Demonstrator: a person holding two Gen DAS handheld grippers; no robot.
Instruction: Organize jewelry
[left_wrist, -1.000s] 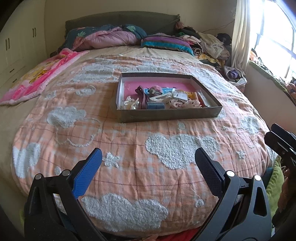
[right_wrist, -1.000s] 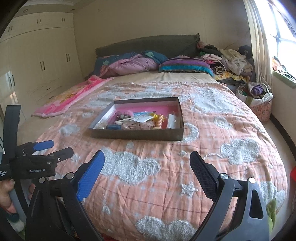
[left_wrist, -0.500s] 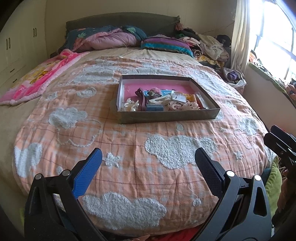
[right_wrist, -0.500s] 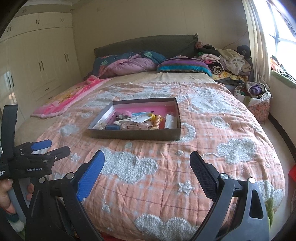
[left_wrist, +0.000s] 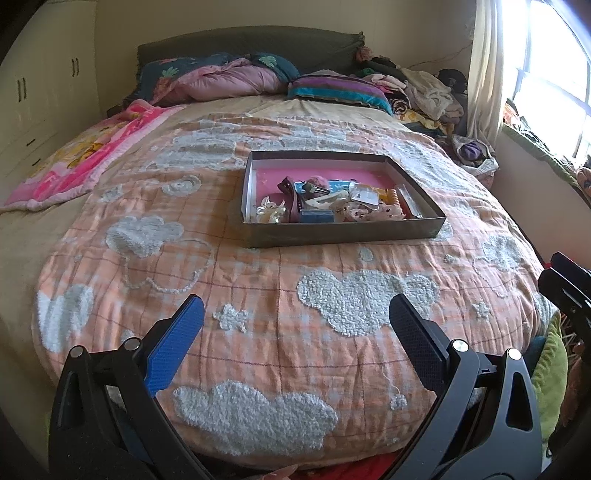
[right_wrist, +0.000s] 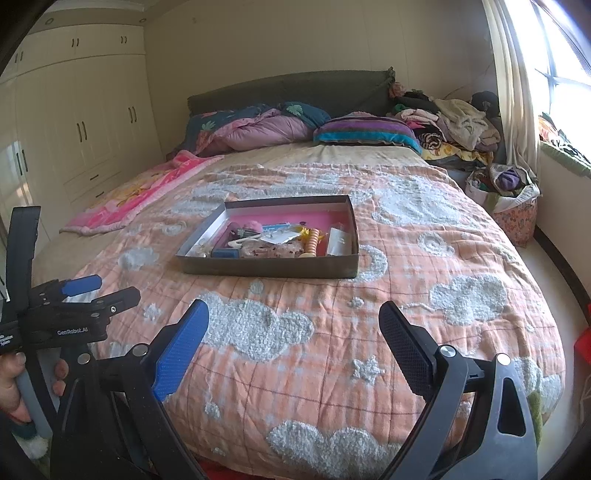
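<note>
A flat grey cardboard box with a pink bottom (left_wrist: 343, 236) is sitting in the middle of the peach quilt with fluffy white clouds (left_wrist: 258, 332) on the bed. The little jewelry pieces and hair clips (left_wrist: 325, 206) are lying mixed up inside it.

Both tools are hanging at the foot of the bed, well apart from the box. The left tool (left_wrist: 295, 325) is spread wide and holding nothing. The right tool (right_wrist: 293, 328) is also spread wide and holding nothing.

The box is lying straight ahead of both, its long side running left to right. I think neither hand is clearly nearer.

Only the right view is showing the left tool from the side, gripped by fingers.
</note>
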